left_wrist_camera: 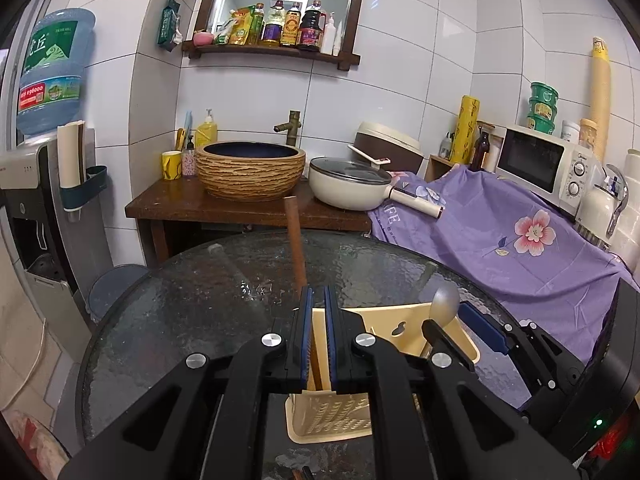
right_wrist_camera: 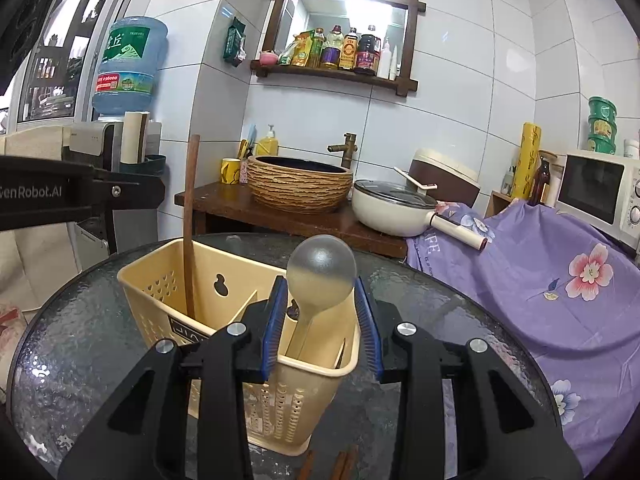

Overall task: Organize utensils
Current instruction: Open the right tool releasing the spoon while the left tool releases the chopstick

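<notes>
The right wrist view shows what the left hides: the cream utensil holder (right_wrist_camera: 240, 320) open from above, with a divider between compartments, a brown chopstick (right_wrist_camera: 189, 224) standing nearly upright in its left compartment and a grey spoon (right_wrist_camera: 320, 276) bowl-up in the right one. In the left wrist view the holder (left_wrist_camera: 332, 420) sits mostly behind the black fingers, the spoon (left_wrist_camera: 444, 306) at about two o'clock. More brown sticks (right_wrist_camera: 340, 466) lie on the glass table (right_wrist_camera: 80, 340) at six o'clock; a purple floral cloth (right_wrist_camera: 560, 280) drapes at three o'clock. The left gripper (left_wrist_camera: 319, 300) is closed tight on the chopstick (left_wrist_camera: 295, 240). The right gripper (right_wrist_camera: 320, 312) is partly open, its blue pads (right_wrist_camera: 366, 320) flanking the spoon's bowl; whether they press it I cannot tell.
</notes>
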The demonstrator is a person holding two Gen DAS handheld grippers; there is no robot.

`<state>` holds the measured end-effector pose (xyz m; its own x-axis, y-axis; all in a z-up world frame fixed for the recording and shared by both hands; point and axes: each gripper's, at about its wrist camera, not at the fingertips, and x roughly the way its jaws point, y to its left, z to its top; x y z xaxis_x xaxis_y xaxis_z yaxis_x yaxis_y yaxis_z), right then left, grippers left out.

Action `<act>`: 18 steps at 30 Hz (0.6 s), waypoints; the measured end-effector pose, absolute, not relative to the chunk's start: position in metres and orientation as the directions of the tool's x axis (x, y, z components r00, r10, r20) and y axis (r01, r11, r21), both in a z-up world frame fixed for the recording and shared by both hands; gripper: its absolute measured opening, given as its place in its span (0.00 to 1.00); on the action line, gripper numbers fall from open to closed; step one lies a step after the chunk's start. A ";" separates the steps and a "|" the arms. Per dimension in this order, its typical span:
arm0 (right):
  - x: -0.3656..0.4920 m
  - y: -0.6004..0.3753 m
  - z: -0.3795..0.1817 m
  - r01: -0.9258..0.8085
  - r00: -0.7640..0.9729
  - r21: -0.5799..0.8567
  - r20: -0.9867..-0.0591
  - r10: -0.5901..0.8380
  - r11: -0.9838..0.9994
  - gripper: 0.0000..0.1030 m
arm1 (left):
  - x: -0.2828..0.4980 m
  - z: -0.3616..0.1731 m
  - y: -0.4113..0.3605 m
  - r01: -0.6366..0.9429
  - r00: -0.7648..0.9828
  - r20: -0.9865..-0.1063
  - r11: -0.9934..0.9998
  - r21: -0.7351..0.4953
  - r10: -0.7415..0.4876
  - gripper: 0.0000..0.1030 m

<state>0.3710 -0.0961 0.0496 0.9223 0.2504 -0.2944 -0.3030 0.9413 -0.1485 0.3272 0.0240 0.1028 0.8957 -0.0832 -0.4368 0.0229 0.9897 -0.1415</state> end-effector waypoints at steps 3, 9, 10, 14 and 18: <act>0.370 -0.097 0.049 -0.303 0.922 -0.147 -0.293 0.252 0.941 0.34 | 0.325 0.103 0.027 0.023 0.897 -0.433 0.987 -0.157 -0.090 0.06; 0.360 -0.108 0.051 -0.295 0.930 -0.122 -0.264 0.255 0.948 0.60 | 0.306 0.104 0.034 0.025 0.914 -0.393 0.982 -0.185 -0.097 0.53; 0.358 -0.111 0.052 -0.294 0.931 -0.113 -0.259 0.257 0.949 0.60 | 0.301 0.104 0.035 0.026 0.916 -0.388 0.981 -0.193 -0.101 0.58; 0.343 -0.127 0.054 -0.321 0.912 -0.064 -0.288 0.290 0.945 0.64 | 0.284 0.093 0.039 0.032 0.901 -0.419 0.980 -0.197 -0.114 0.83; 0.324 -0.141 0.042 -0.346 0.878 -0.037 -0.364 0.310 0.937 0.70 | 0.268 0.066 0.049 0.037 0.851 -0.506 0.976 -0.215 -0.143 0.88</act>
<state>0.3245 -0.1411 0.0422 0.8783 0.3101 -0.3638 -0.3464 0.9373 -0.0372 0.2678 0.0491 0.0659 0.8505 -0.1433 -0.5060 0.0367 0.9760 -0.2146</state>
